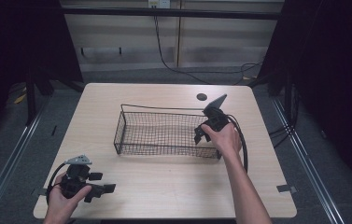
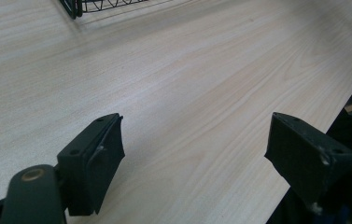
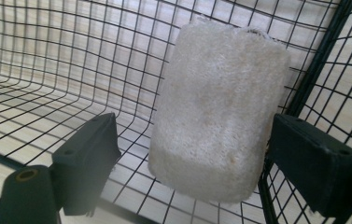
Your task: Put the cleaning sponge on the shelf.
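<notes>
Right hand-held gripper inside the wire basket, at its end wall, jaws spread wide. Loofah sponge directly ahead between the jaws, standing on end in the basket corner and leaning on the mesh; near the right jaw, though contact cannot be made out. Looks light, porous, springy: likely to give under the pads, rough enough not to slip, not fragile. Best taken across the narrow middle, with a moderate squeeze so it does not fold. Left hand-held gripper jaws apart over bare counter, holding nothing, basket corner far ahead.
</notes>
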Demonstrator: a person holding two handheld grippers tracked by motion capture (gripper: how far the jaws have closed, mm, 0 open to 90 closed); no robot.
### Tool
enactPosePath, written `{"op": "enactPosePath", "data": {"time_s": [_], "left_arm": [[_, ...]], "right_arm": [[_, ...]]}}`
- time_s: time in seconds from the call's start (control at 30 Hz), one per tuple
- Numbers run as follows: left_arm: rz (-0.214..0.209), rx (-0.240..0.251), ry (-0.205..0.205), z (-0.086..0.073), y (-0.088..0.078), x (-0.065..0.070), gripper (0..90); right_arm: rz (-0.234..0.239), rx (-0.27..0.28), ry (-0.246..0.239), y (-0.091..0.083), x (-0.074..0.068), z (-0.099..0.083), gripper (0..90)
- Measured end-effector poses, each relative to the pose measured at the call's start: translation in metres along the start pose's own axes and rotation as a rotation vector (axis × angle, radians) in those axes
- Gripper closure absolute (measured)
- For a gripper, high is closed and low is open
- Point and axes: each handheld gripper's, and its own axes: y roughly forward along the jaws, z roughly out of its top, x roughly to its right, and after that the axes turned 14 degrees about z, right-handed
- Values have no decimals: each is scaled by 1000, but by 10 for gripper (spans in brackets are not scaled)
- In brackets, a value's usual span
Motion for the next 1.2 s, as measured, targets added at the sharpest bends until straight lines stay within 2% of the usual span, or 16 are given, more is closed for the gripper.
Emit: {"op": "enactPosePath", "data": {"time_s": [0.2,0.23,0.27,0.43,0.53,0.87,1.2], "left_arm": [[1,2,-3,0,0,0,186],[0,0,0,0,0,0,186],[0,0,-1,0,0,0,186],[0,3,-4,0,0,0,186],[1,0,1,0,0,0,186],[2,-1,0,0,0,0,186],[3,-1,-1,0,1,1,186]], "right_arm": [[25,11,-17,-6,-1,-3,156],[12,4,-19,-7,-2,-3,156],[9,2,-39,-11,-5,-4,156],[21,10,-64,-20,-10,-7,156],[44,10,-86,-23,-11,-9,156],[103,6,-148,-29,-14,-18,186],[120,9,-223,-31,-22,-32,221]]}}
